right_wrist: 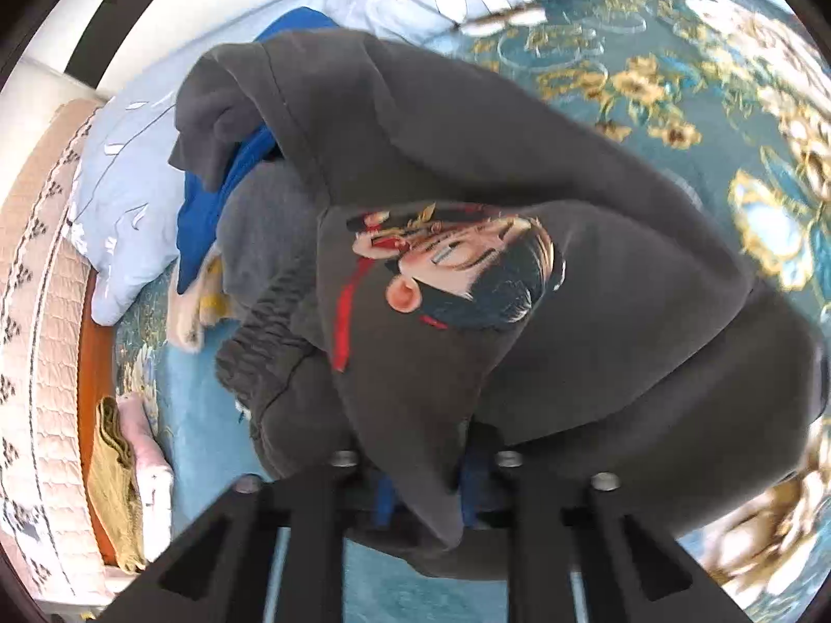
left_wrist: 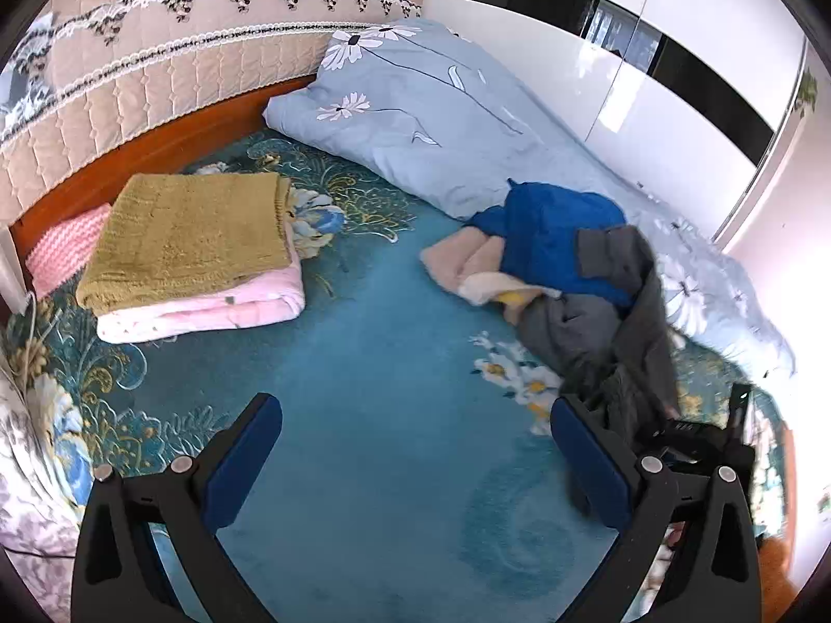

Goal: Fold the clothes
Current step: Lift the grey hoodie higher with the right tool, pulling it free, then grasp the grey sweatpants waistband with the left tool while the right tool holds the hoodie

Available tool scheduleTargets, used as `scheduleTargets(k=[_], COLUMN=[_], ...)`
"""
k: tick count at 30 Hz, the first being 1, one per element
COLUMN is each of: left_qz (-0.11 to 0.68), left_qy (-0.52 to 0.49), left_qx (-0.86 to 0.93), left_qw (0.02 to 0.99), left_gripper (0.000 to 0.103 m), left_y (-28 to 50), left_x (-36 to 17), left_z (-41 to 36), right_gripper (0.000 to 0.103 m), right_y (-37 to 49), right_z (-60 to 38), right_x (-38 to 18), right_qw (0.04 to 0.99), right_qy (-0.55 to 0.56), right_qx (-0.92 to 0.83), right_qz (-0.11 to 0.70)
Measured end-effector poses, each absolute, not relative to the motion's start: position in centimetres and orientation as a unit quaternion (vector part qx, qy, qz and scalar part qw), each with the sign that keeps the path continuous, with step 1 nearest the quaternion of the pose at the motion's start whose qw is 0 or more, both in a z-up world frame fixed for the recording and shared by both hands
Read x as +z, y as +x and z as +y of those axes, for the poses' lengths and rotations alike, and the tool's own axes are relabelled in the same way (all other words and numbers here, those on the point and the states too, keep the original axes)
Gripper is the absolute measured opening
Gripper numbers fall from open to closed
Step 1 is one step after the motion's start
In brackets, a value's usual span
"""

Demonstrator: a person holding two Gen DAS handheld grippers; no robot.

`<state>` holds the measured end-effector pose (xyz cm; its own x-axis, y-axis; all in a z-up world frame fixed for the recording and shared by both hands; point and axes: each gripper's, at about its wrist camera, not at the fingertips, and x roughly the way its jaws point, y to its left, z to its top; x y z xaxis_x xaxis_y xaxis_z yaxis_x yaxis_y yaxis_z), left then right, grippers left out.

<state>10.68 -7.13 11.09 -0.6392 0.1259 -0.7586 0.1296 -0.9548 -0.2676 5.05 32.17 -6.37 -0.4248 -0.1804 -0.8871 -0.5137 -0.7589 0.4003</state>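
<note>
A dark grey sweatshirt (right_wrist: 426, 166) with a cartoon print (right_wrist: 457, 265) hangs bunched in front of the right wrist camera, and my right gripper (right_wrist: 423, 488) is shut on a fold of it. In the left wrist view the same grey sweatshirt (left_wrist: 639, 322) trails up from a pile holding a blue garment (left_wrist: 550, 233) and a beige one (left_wrist: 467, 259). My left gripper (left_wrist: 415, 425) stands open over the bare teal bedspread (left_wrist: 374, 353), left of the pile, with nothing between its fingers. The right gripper's body (left_wrist: 696, 436) shows at the sweatshirt's lower end.
A folded stack, an olive knit (left_wrist: 192, 239) on a pink blanket (left_wrist: 208, 311), lies at the left by the wooden bed frame (left_wrist: 156, 150). A light blue flowered duvet (left_wrist: 415, 114) runs along the back before a white wardrobe (left_wrist: 675, 78). A quilted headboard cover (left_wrist: 156, 52) lies behind.
</note>
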Motion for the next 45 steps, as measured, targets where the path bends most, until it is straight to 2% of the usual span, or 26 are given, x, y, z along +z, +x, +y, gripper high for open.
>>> scheduleTargets(k=[3, 7, 9, 20, 29, 33, 37, 45], left_qz=[0.166, 0.127, 0.105, 0.111, 0.089, 0.102, 0.067, 0.004], left_qy=[0.42, 0.424, 0.433, 0.478, 0.489, 0.486, 0.493, 0.517], left_qx=[-0.892, -0.897, -0.895, -0.871, -0.867, -0.868, -0.865, -0.847], left_qw=[-0.013, -0.007, 0.007, 0.024, -0.015, -0.037, -0.06, -0.124], left_gripper=[0.103, 0.103, 0.103, 0.103, 0.103, 0.103, 0.103, 0.103], left_y=[11.5, 12.4, 12.4, 12.5, 12.6, 12.4, 12.1, 10.3], left_x=[12.1, 12.1, 11.2, 4.9, 2.8, 2.9, 2.6, 0.8], left_z=[-6.9, -5.7, -5.0, -2.2, 0.5, 0.6, 2.4, 7.1], right_gripper=[0.012, 0.011, 0.011, 0.009, 0.009, 0.009, 0.009, 0.012], right_y=[5.9, 7.7, 7.8, 11.2, 16.5, 15.7, 13.1, 10.2], right_z=[32.0, 32.8, 32.6, 31.5, 31.6, 33.1, 35.4, 42.1], right_x=[-5.2, -2.6, -1.4, 7.1, 11.9, 10.3, 4.2, -3.2], right_qw=[0.089, 0.053, 0.034, -0.082, -0.208, -0.206, -0.122, -0.008], right_qy=[-0.521, -0.503, -0.493, -0.438, -0.395, -0.408, -0.479, -0.502], right_qx=[0.791, 0.811, 0.821, 0.859, 0.845, 0.834, 0.813, 0.764], right_qz=[0.307, 0.295, 0.287, 0.252, 0.295, 0.309, 0.307, 0.405])
